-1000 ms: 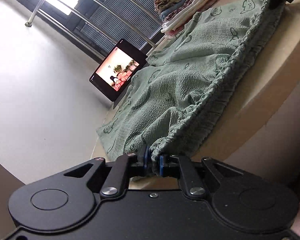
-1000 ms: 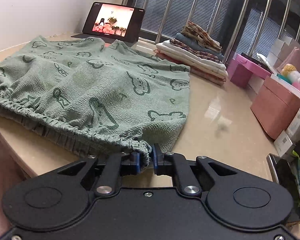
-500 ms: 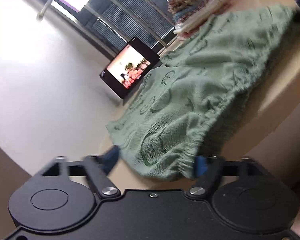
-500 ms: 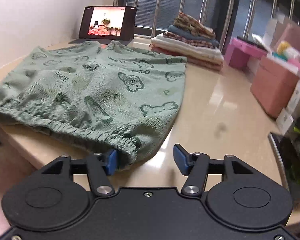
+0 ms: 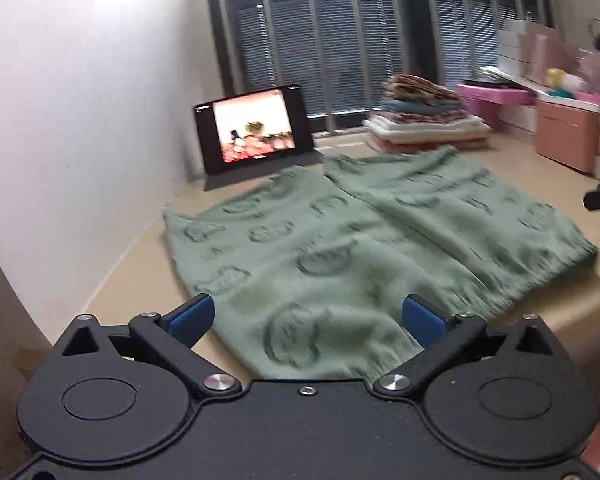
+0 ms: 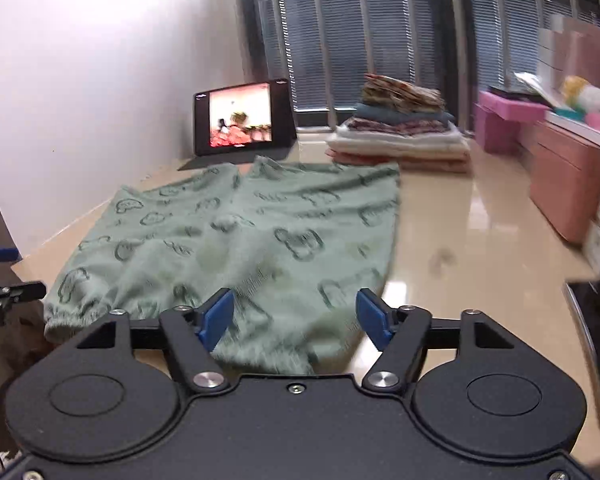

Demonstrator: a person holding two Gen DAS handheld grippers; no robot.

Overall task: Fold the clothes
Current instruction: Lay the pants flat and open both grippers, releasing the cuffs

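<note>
garment: green shorts [image 5: 340,248] with a darker animal print, lying flat on the beige table [image 6: 460,240]; a little blurred in both views.
position: on the near left part of the table, the gathered waistband [image 6: 83,312] at the near edge, partly overhanging it.
long axis: runs from the near edge toward the far edge; waistband points to the near edge, the two leg openings point to the far edge and the tablet.
left gripper [image 5: 307,318]: fingers spread wide, holding nothing; the blue pads [image 5: 191,314] straddle the waistband corner nearest the wall, above the cloth; contact cannot be told.
right gripper [image 6: 295,316]: fingers spread wide, holding nothing; above the other waistband corner, near the open tabletop.
tablet [image 5: 253,128]: propped upright at the far edge by the wall, screen lit.
folded stack [image 6: 400,136]: folded clothes at the far edge, just beyond the right leg opening, apart from the shorts.
pink boxes [image 6: 564,184]: along the right edge of the table.
</note>
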